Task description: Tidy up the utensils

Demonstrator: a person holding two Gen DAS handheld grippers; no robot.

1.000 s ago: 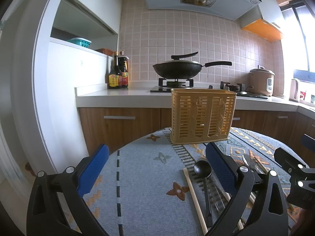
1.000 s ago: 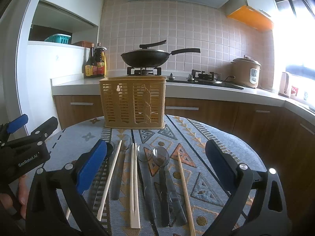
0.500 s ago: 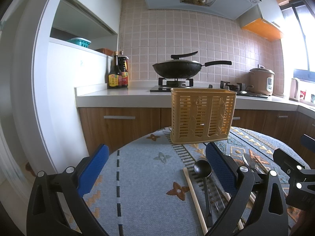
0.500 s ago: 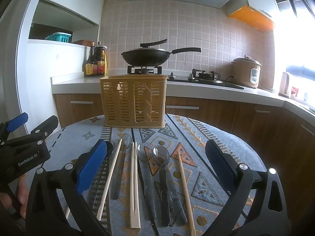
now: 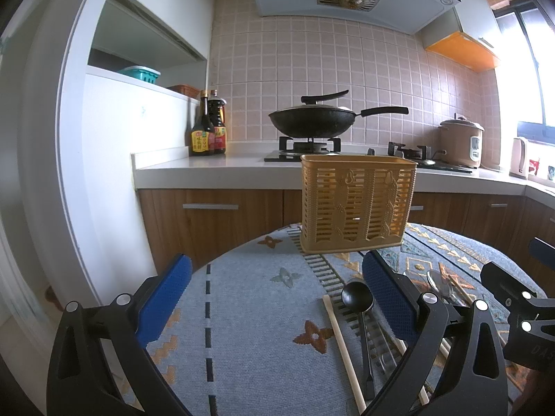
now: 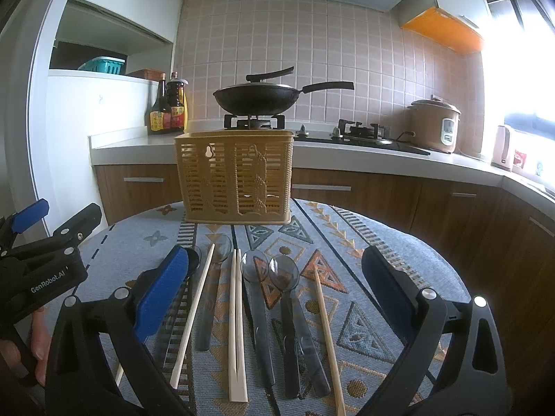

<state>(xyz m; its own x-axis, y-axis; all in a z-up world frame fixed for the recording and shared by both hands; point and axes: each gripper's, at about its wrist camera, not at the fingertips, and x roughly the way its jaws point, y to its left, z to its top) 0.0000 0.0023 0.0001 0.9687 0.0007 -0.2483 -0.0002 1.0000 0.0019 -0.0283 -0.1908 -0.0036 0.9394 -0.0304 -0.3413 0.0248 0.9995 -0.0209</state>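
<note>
- Right gripper [image 6: 274, 298]: its blue-padded jaws stand wide apart and hold nothing, hovering over the near edge of a round table [image 6: 409, 253] covered in a patterned cloth.
- Between and just beyond those jaws, the utensils lie in a row on the cloth, handles pointing near: a paired set of chopsticks [image 6: 236, 326], two loose chopsticks at either side, and several dark spoons [image 6: 284, 274].
- Left gripper [image 5: 274, 298]: also spread wide and empty, to the left of the row. A black spoon [image 5: 357, 296] and one chopstick [image 5: 343, 350] lie just inside its right jaw.
- Farther off, a tan slotted basket [image 6: 236, 180] stands upright at the table's far edge; nothing is visible through its slots.
- Beyond, a kitchen counter with a black wok [image 6: 256, 98] on a stove.
</note>
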